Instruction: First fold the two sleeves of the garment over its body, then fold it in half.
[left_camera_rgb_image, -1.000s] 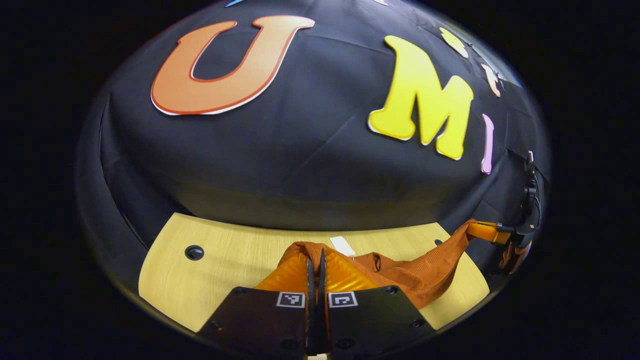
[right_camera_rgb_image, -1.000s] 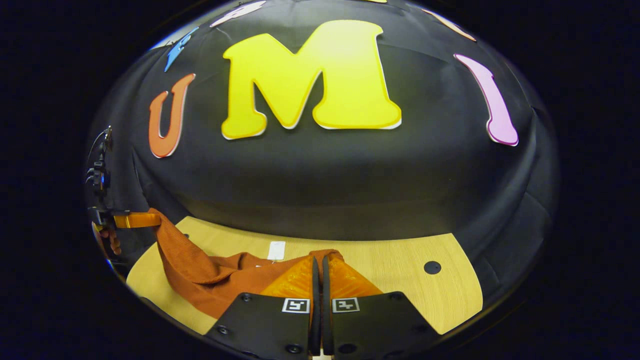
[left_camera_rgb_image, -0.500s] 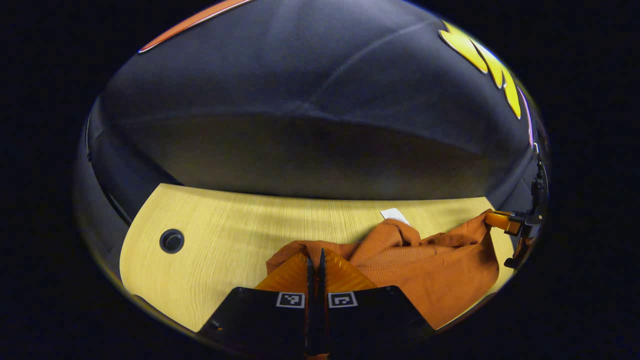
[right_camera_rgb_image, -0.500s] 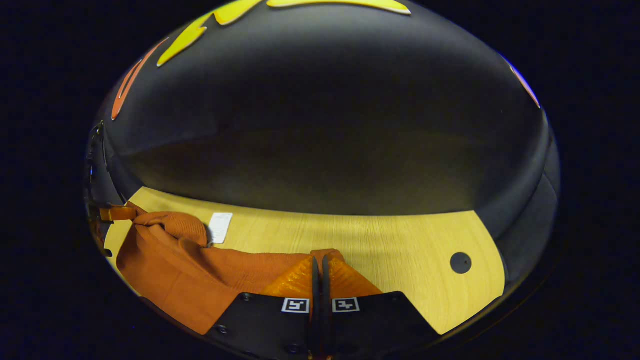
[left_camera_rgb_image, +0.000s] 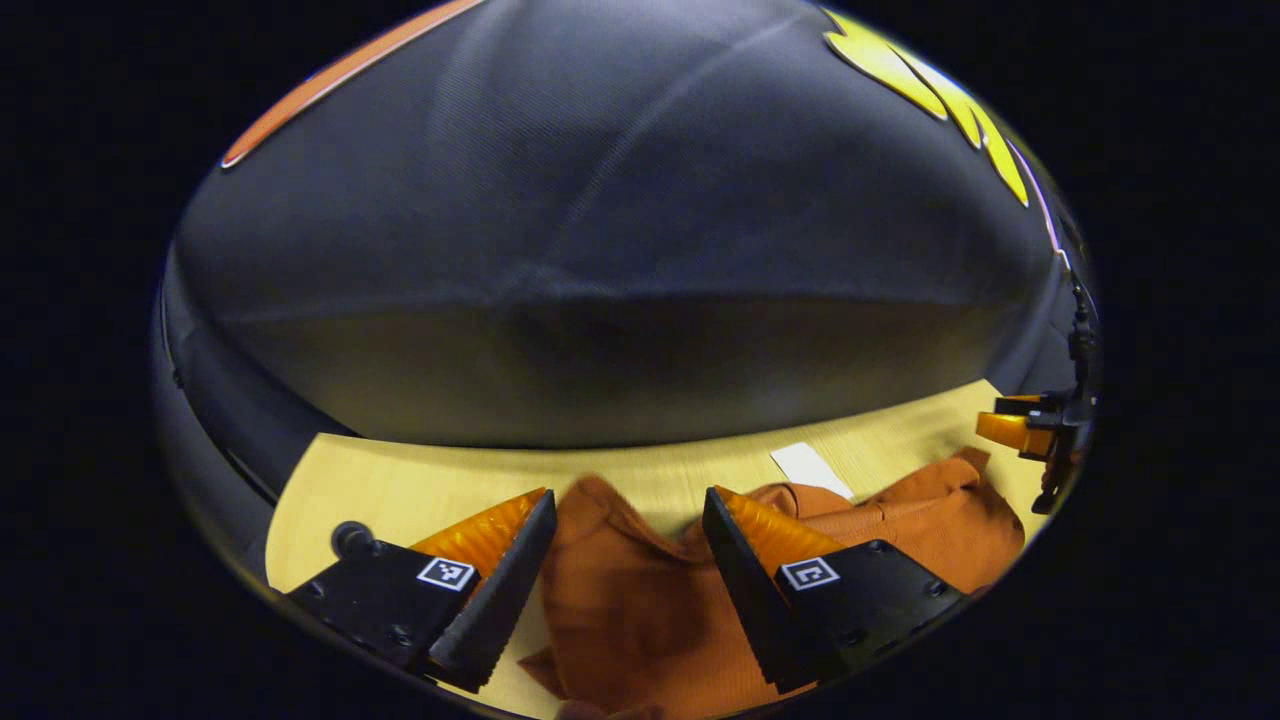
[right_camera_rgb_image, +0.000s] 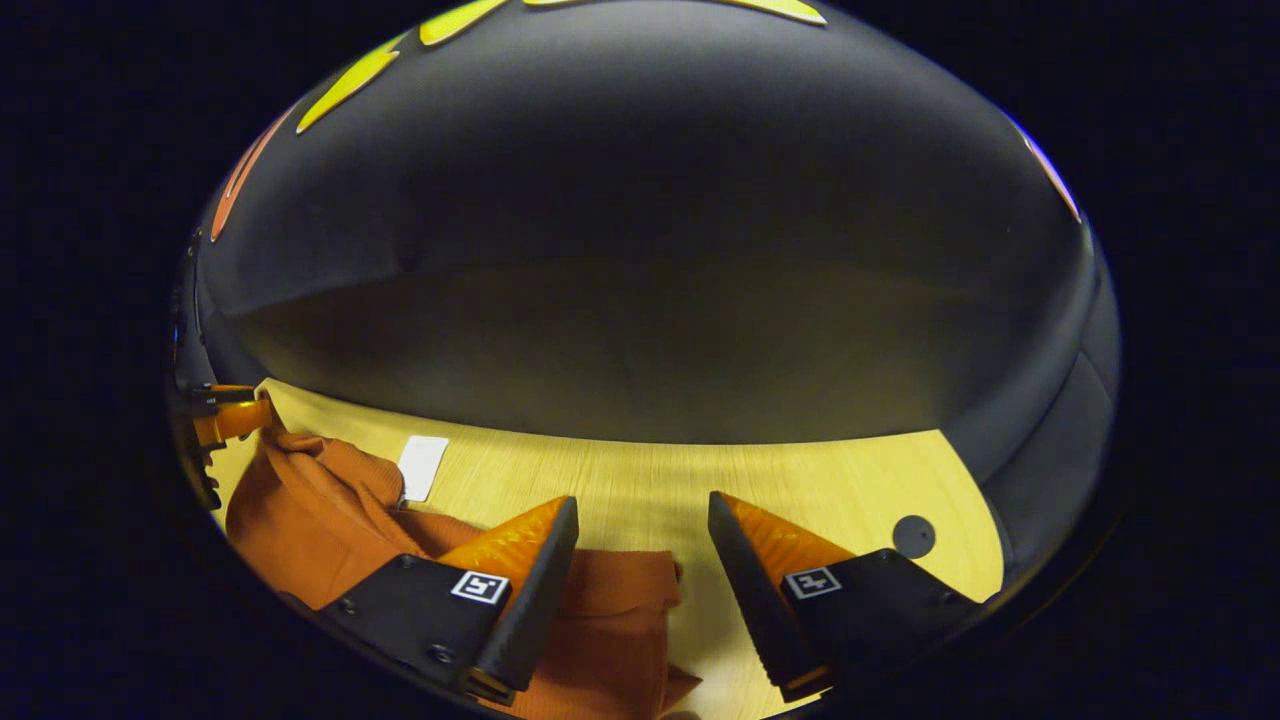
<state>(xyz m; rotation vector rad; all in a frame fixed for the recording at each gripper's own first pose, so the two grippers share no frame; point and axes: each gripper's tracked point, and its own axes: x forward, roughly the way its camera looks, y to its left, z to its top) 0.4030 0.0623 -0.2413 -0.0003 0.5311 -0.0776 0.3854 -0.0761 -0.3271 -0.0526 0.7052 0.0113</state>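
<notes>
The rust-orange knit garment (left_camera_rgb_image: 640, 610) lies bunched on the pale wooden table (left_camera_rgb_image: 420, 490). In the left gripper view my left gripper (left_camera_rgb_image: 625, 560) stands open just above it, cloth showing between the fingers but untouched by them. In the right gripper view the garment (right_camera_rgb_image: 310, 510) spreads to the left and a folded edge lies under my right gripper (right_camera_rgb_image: 640, 560), which is open too. The right gripper (left_camera_rgb_image: 1020, 428) also appears far right in the left gripper view, and the left gripper (right_camera_rgb_image: 225, 415) far left in the right gripper view.
A small white tag (left_camera_rgb_image: 810, 468) lies on the table beyond the garment, seen again as the white tag (right_camera_rgb_image: 422, 466). A round dark hole (right_camera_rgb_image: 912, 536) sits in the tabletop at the right, another hole (left_camera_rgb_image: 350, 538) at the left. The black booth wall rises close behind the table.
Both grippers were shut on the garment and held it up; they lowered it to the table and now both have opened, letting the cloth drop.
</notes>
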